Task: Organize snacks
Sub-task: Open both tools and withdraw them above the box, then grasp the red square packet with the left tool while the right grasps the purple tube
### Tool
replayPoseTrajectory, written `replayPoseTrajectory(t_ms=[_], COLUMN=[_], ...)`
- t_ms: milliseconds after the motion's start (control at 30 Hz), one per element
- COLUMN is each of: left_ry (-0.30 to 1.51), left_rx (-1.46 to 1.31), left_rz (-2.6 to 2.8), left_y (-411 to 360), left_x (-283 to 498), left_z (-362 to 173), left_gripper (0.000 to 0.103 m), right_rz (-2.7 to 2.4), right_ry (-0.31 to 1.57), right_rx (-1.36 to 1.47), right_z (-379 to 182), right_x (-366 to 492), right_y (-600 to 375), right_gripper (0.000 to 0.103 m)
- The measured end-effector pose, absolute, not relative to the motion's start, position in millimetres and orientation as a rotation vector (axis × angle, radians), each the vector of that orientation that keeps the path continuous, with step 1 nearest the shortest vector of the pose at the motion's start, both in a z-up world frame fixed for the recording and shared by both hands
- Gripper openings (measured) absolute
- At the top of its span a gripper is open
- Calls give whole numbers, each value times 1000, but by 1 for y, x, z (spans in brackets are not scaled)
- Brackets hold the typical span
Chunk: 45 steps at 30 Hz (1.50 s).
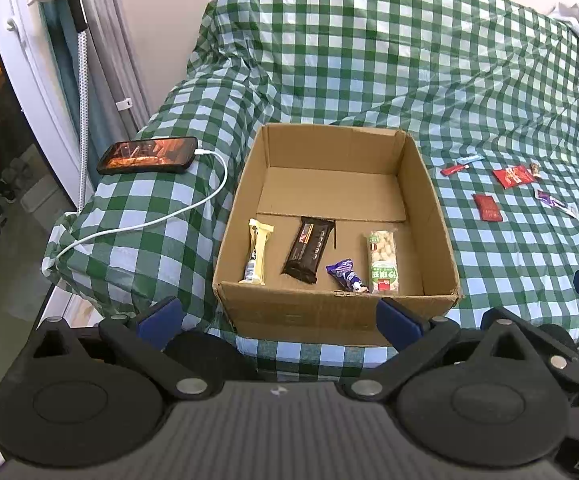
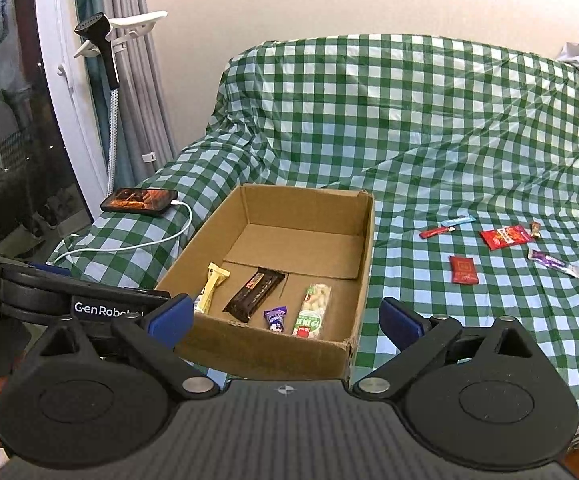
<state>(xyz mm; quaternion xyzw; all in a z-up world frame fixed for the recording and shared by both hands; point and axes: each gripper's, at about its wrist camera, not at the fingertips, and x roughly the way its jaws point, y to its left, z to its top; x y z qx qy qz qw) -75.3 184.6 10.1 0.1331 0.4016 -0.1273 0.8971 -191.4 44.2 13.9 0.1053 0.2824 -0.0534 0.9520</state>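
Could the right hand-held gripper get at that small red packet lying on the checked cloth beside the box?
Probably yes. The right hand-held gripper is open and empty, and the small red packet lies flat on the checked cloth, clear of the cardboard box, with nothing on it.

Both wrist views look forward and down from just before the box's [image 1: 335, 216] near wall. The left view sits higher and nearer, facing into it squarely; the right looks from lower and further right. Both share box, phone [image 2: 139, 201] and bed [image 2: 449, 140].
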Motion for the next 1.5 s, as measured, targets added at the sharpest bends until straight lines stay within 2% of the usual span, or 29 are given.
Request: replayPoseTrajectory(t_ms=[433, 633, 900, 1200, 1500], left_ry=[848, 825, 884, 1047, 1190], left_rx=[377, 454, 516, 528, 506], left_rz=[-277, -340, -493, -553, -535], left_y=[143, 81, -36, -181, -297], left_x=[-54, -35, 0, 65, 126], left_z=[2, 6, -11, -88, -198], left_gripper=[103, 103, 103, 103, 103], right_rz=[-123, -221, -449, -601, -661], right_ry=[600, 559, 546, 539, 666], right_rx=[307, 331, 386, 333, 171], right_z=[-4, -14, -26, -74, -191], right_x=[-178, -183, -186, -169, -77], right_y=[11, -39, -160, -307, -445], right_gripper=[102, 102, 102, 102, 102])
